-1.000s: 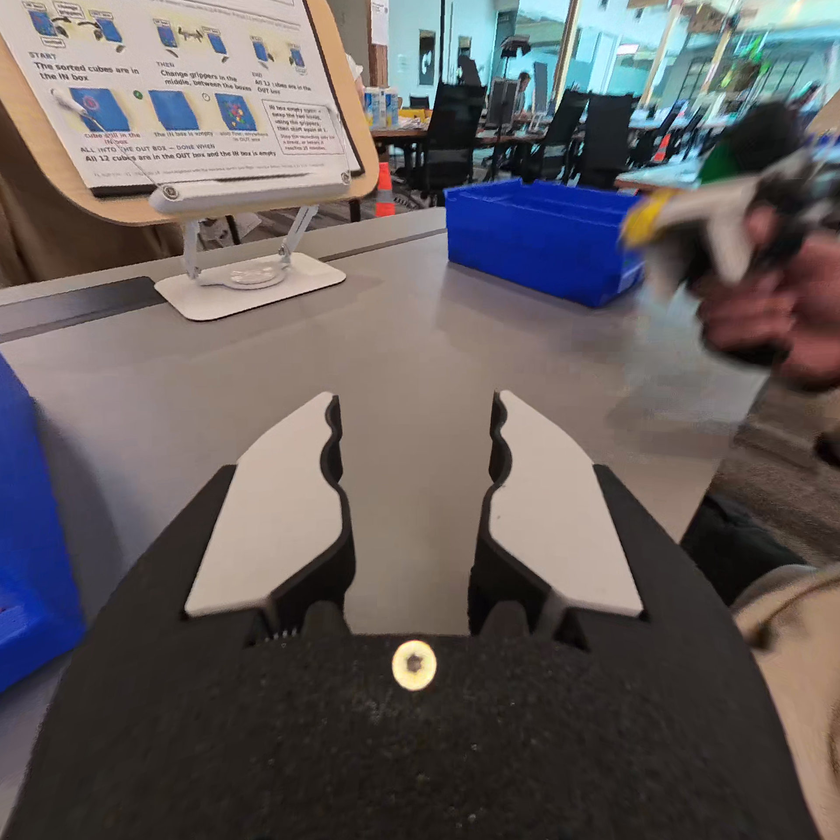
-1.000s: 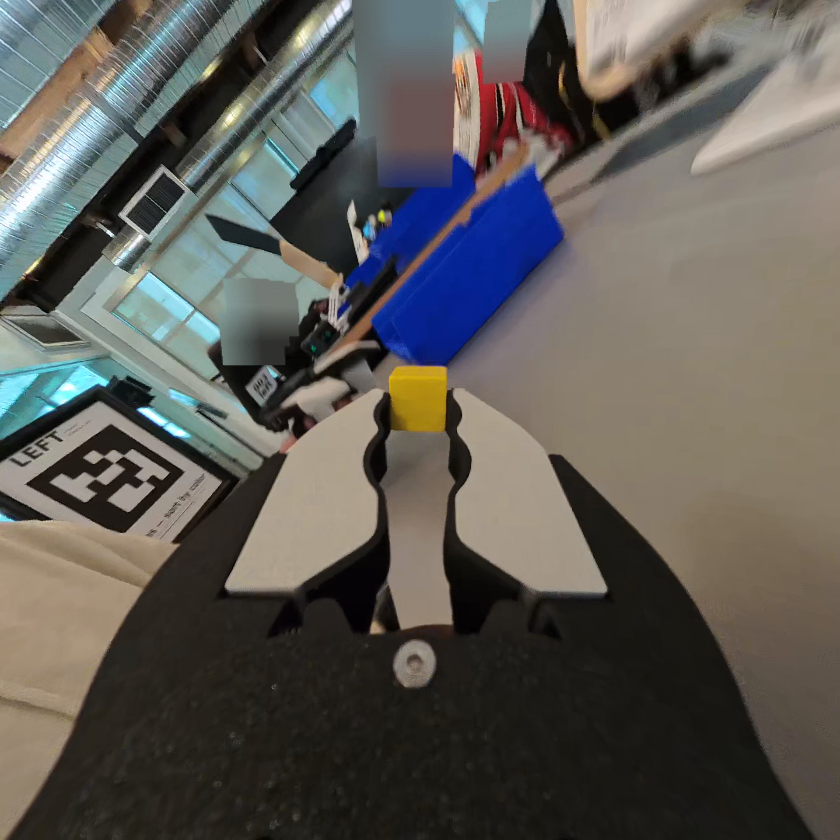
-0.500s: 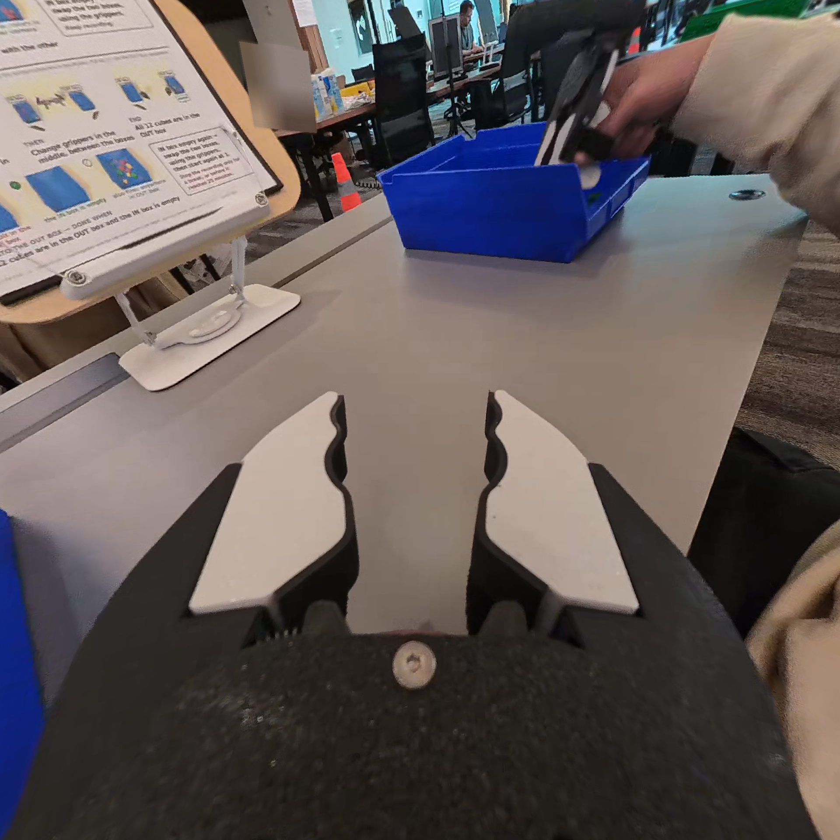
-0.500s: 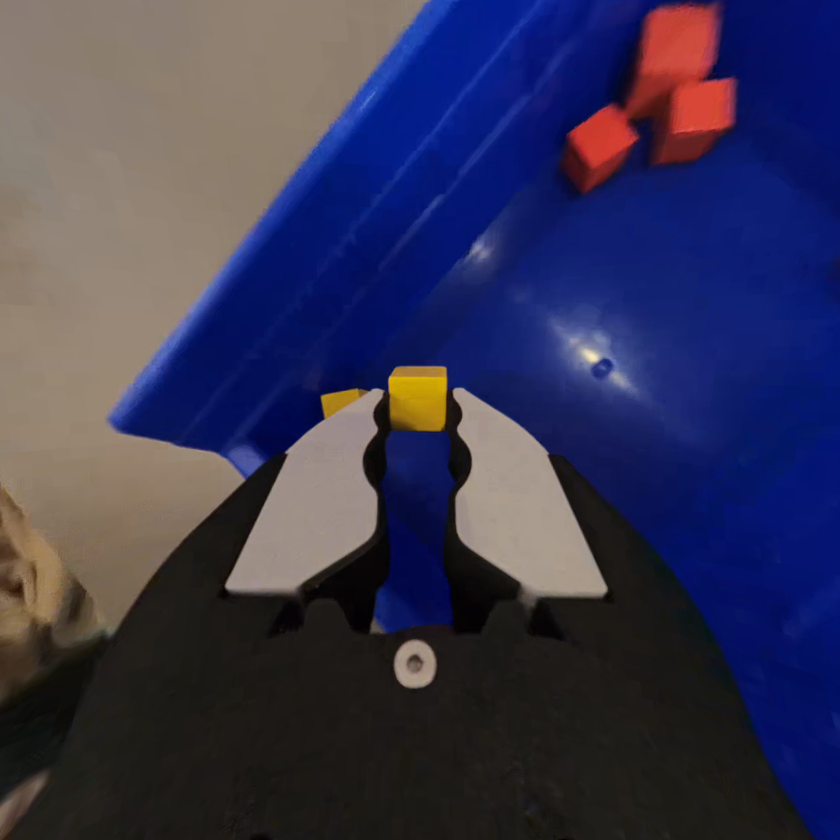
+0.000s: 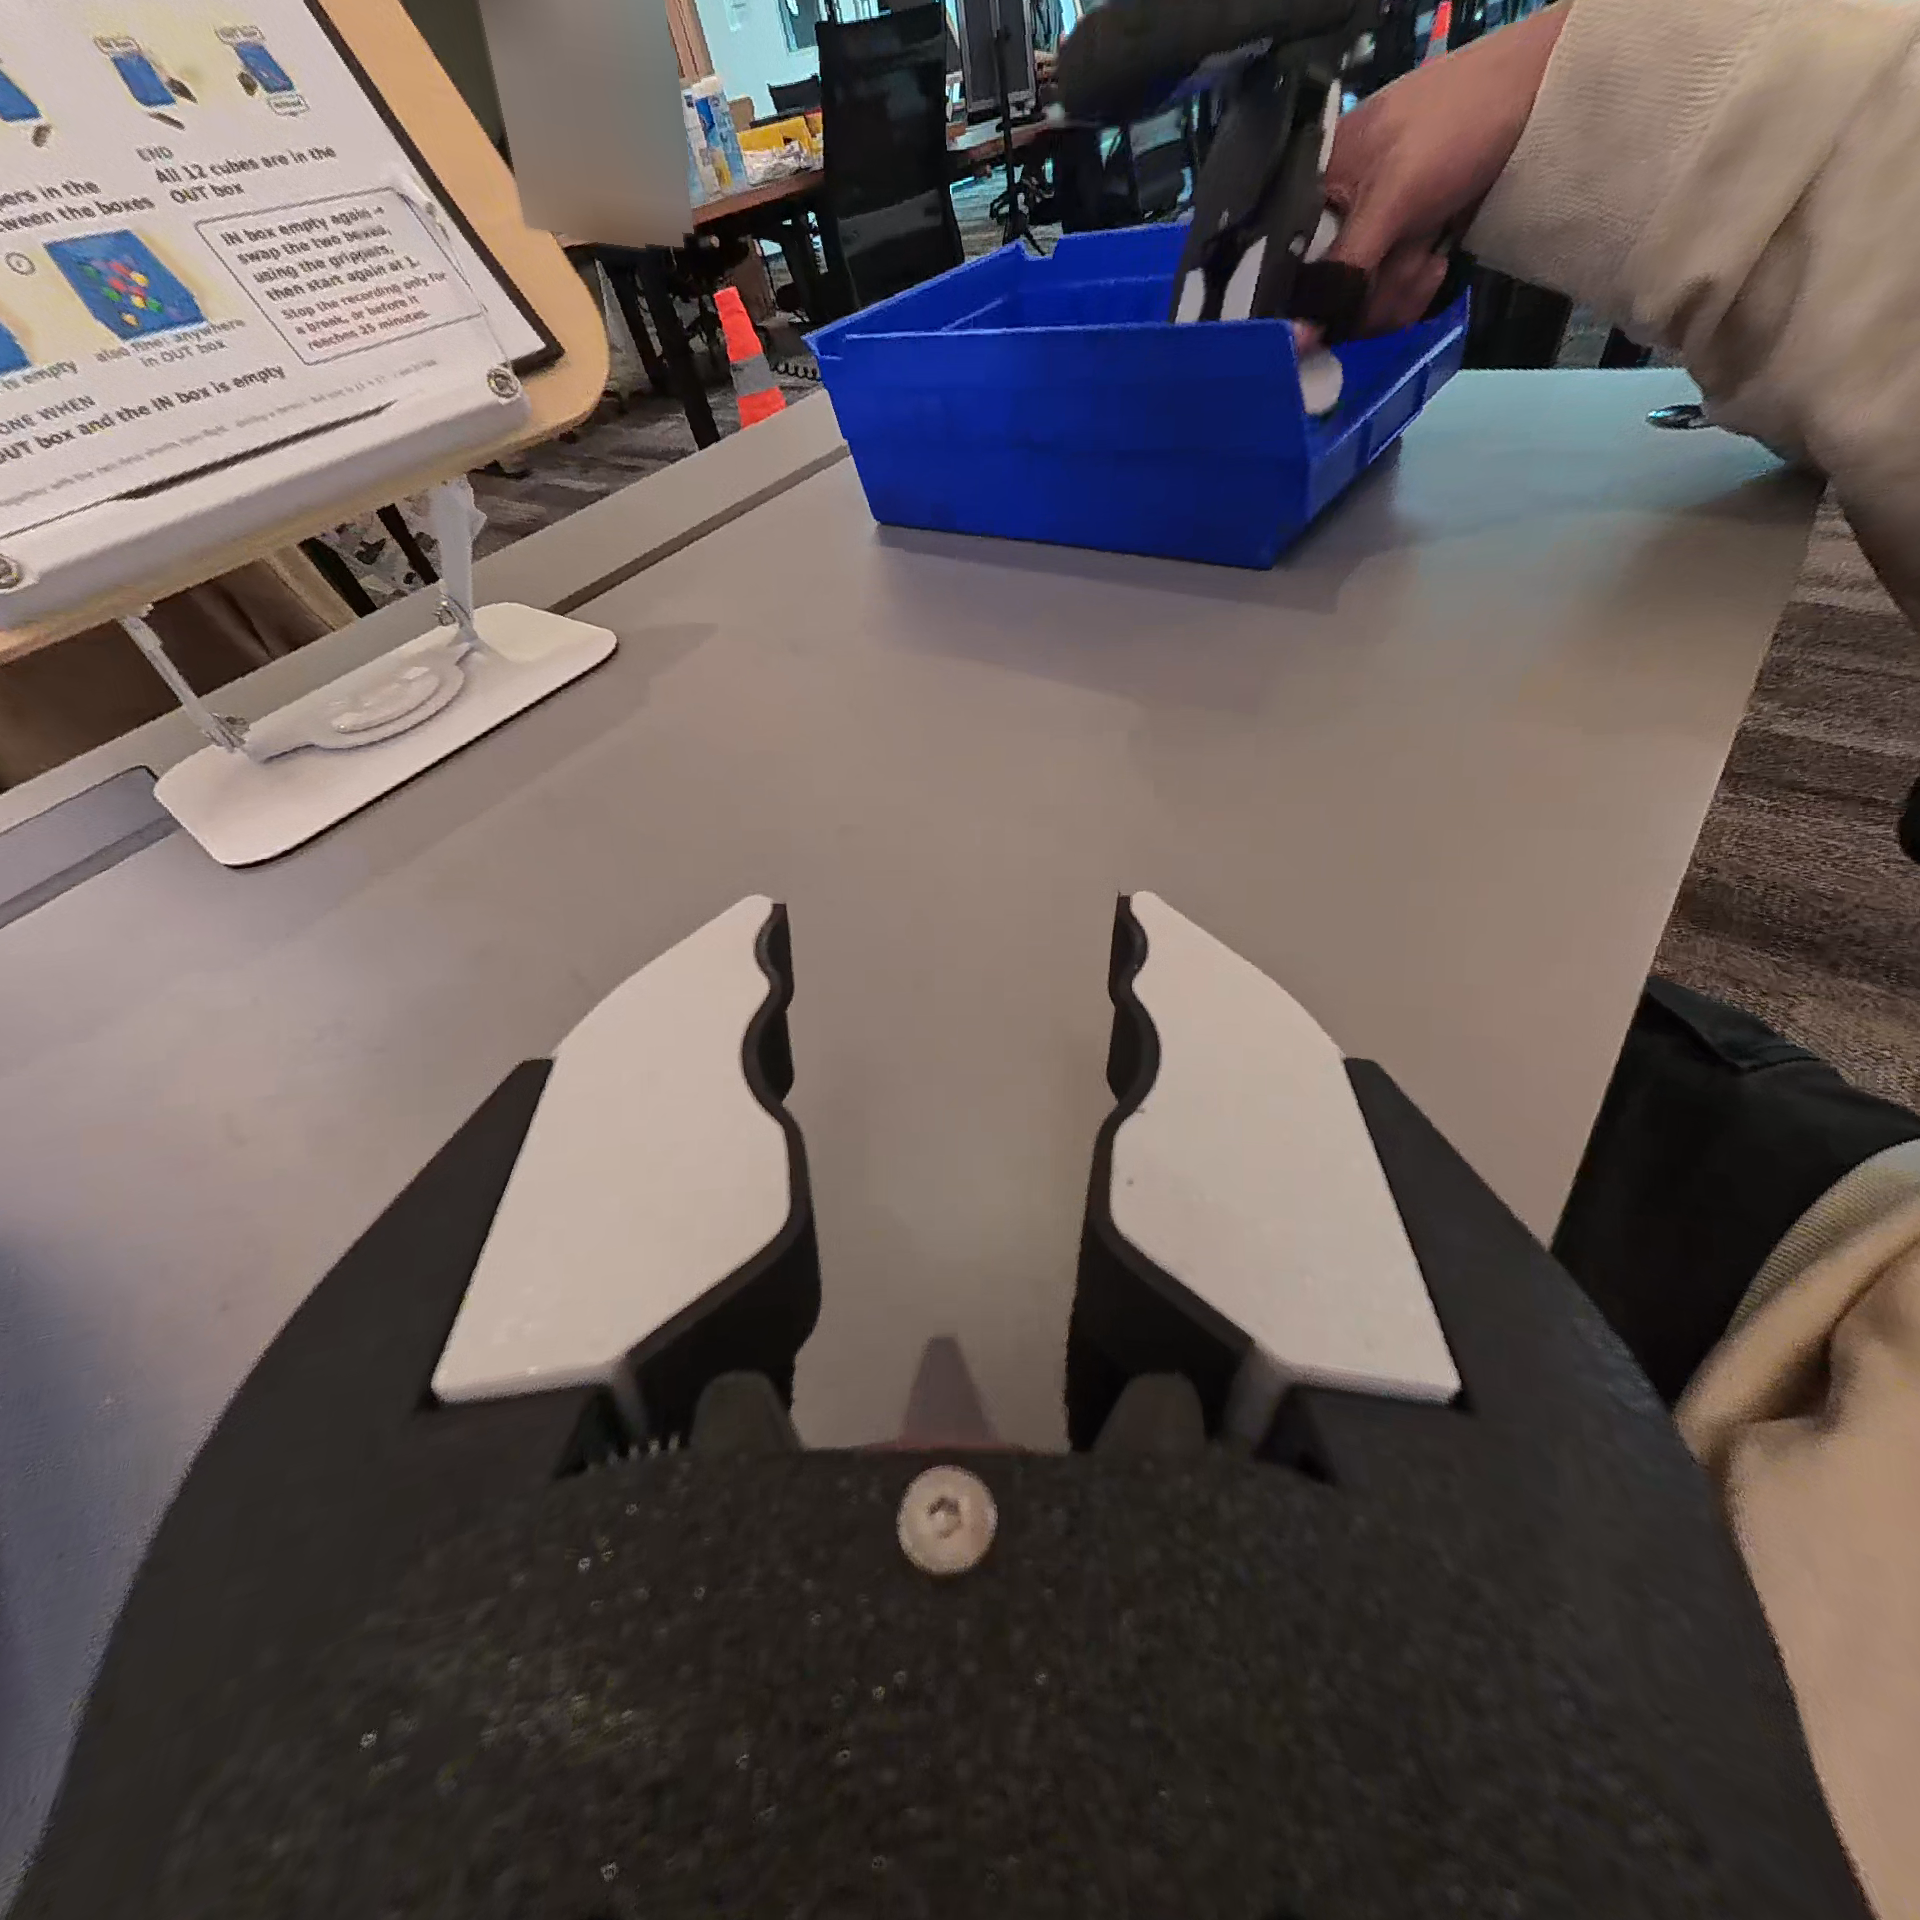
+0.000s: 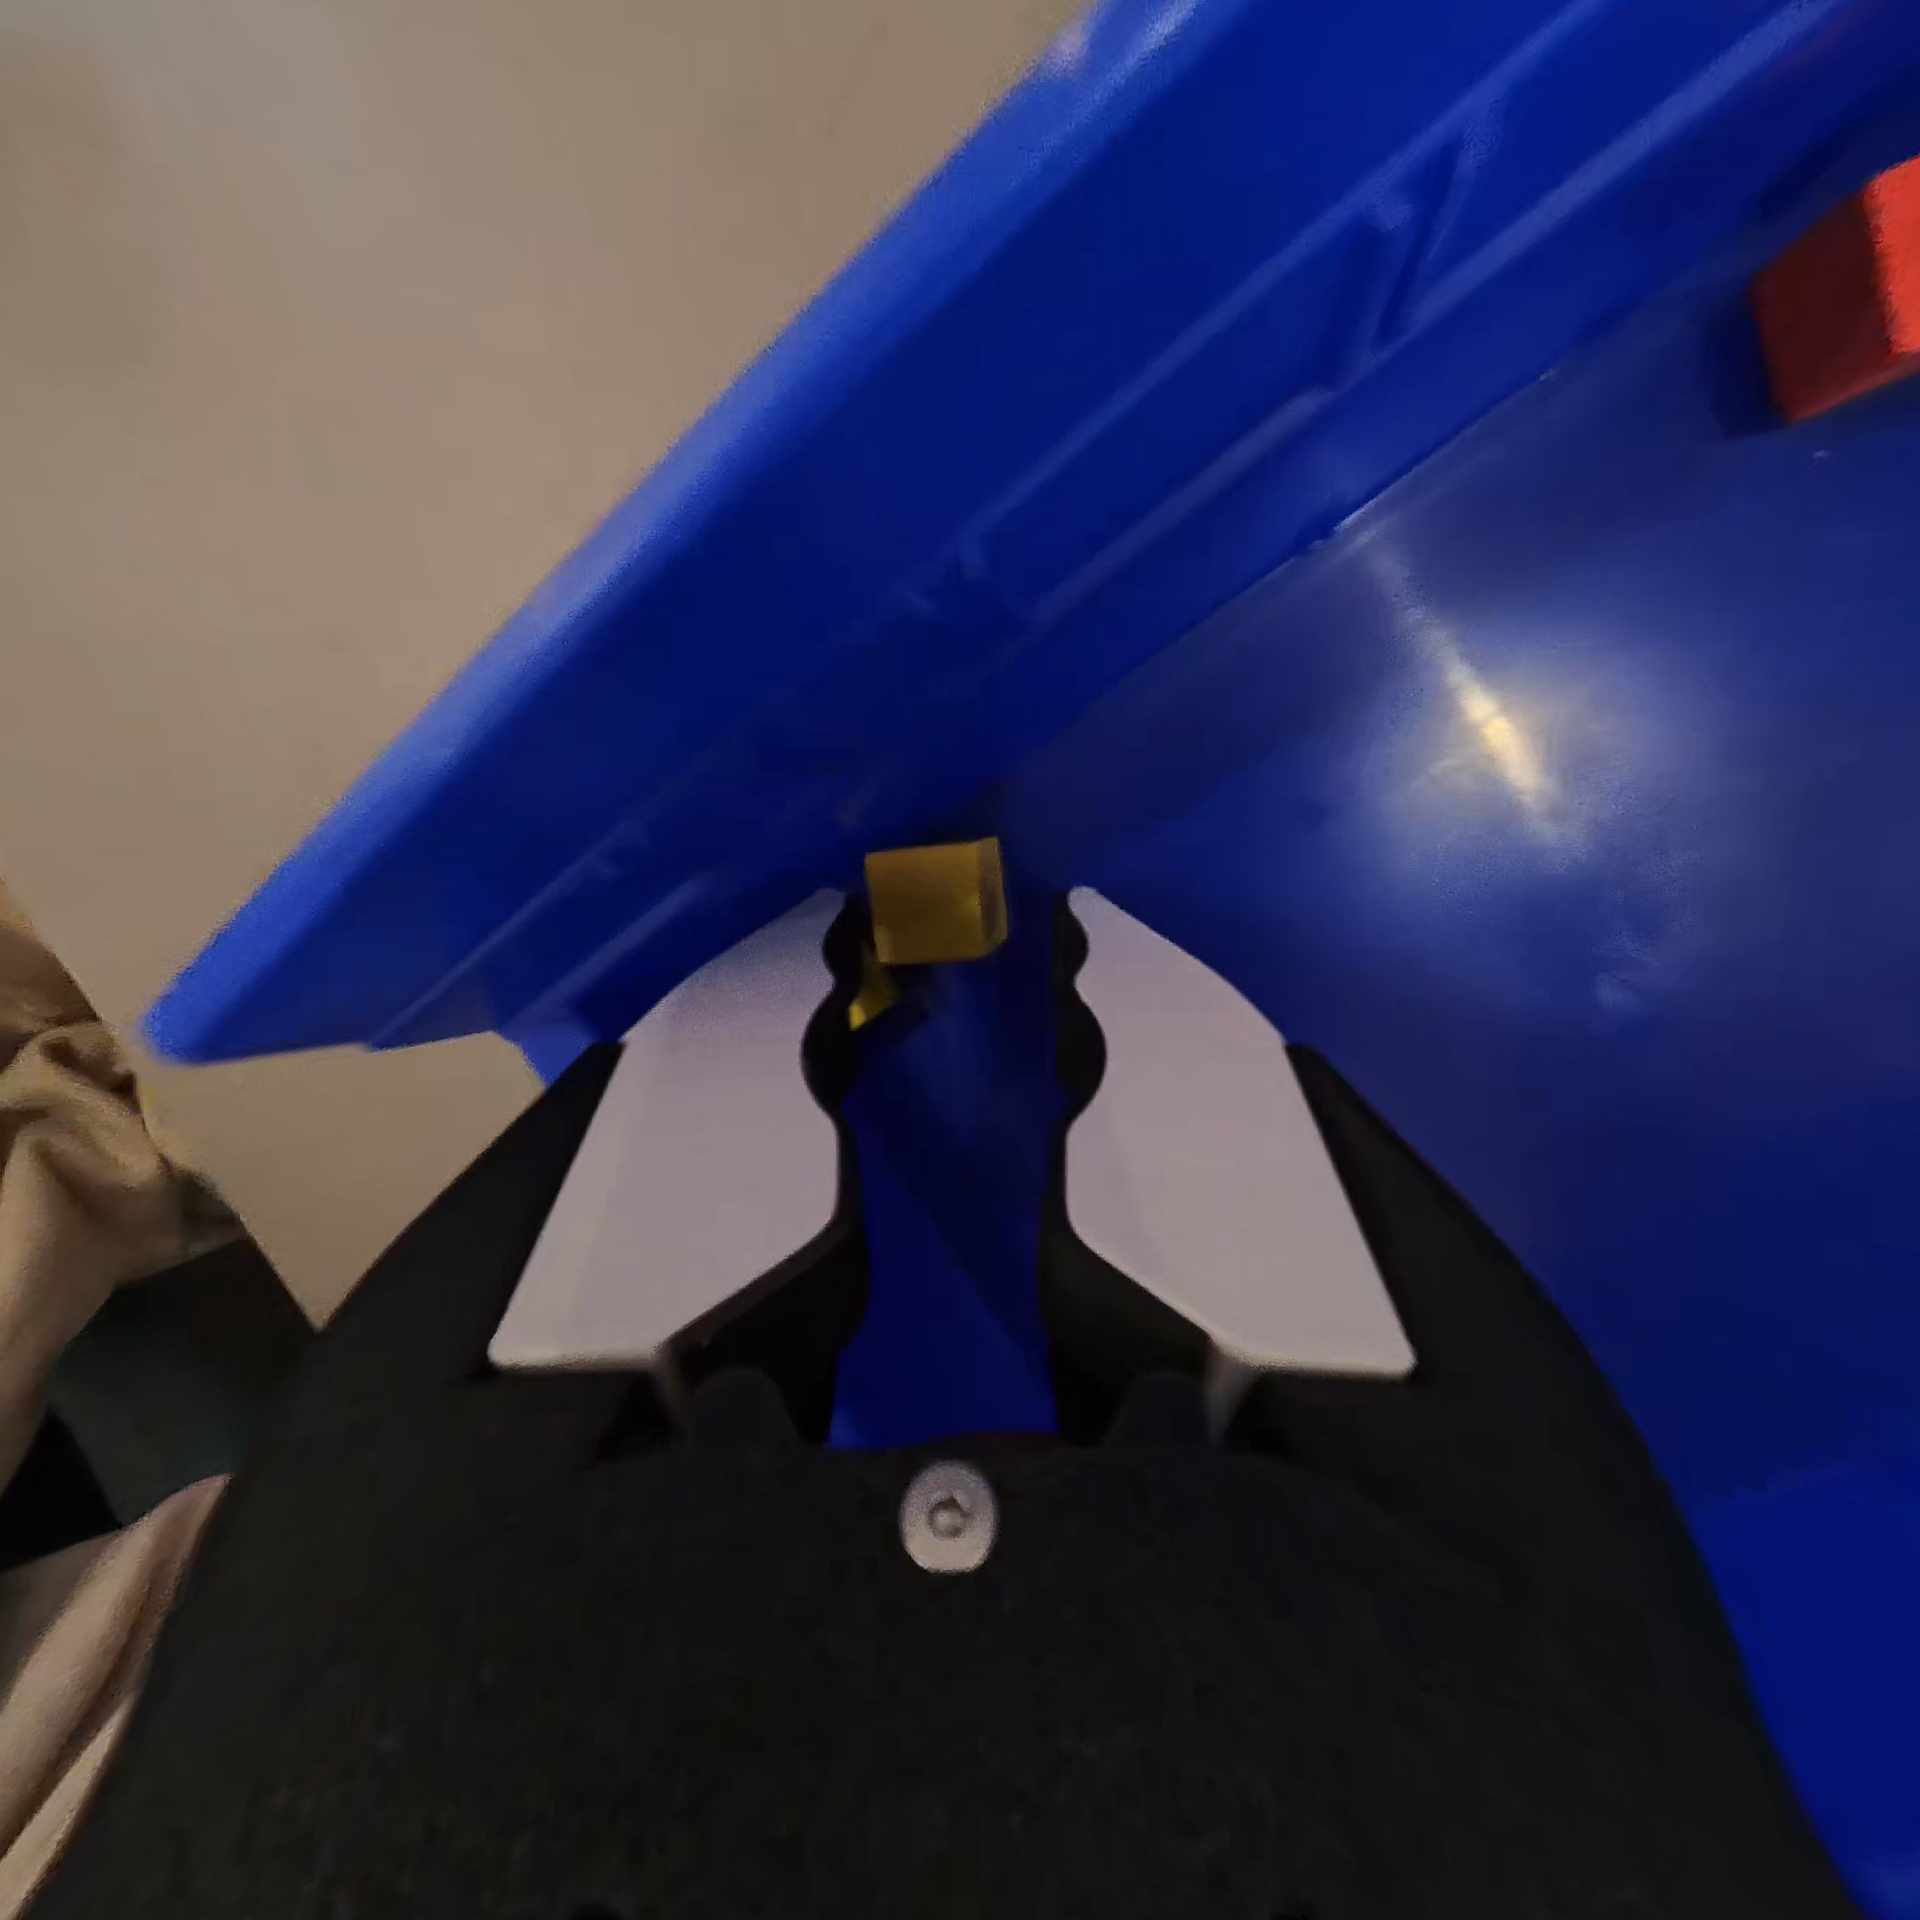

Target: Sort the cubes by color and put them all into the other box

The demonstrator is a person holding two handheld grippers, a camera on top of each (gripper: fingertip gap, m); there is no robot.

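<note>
The right gripper [image 6: 951, 914] is down inside the blue box [image 6: 1039, 499], in the corner by its near wall. Its jaws stand apart, and the yellow cube [image 6: 930, 899] sits at their tips, against the foot of the wall. There is a gap on the right side of the cube; whether the left fingertip touches it cannot be told through the blur. A sliver of a second yellow cube [image 6: 871, 1000] shows just behind it, so this corner looks to be the yellow group. A red cube [image 6: 1839, 312] lies well apart, farther along the box floor.

The step in hand appears to be the release of a yellow cube beside its match. The next move would call for a straight lift out, without nudging either cube or catching the wall.

The left gripper [image 5: 945, 914] hangs over the bare grey surface [image 5: 935, 727], jaws wide apart and holding nothing. An instruction board [image 5: 239, 260] on a white stand is at its left.
</note>
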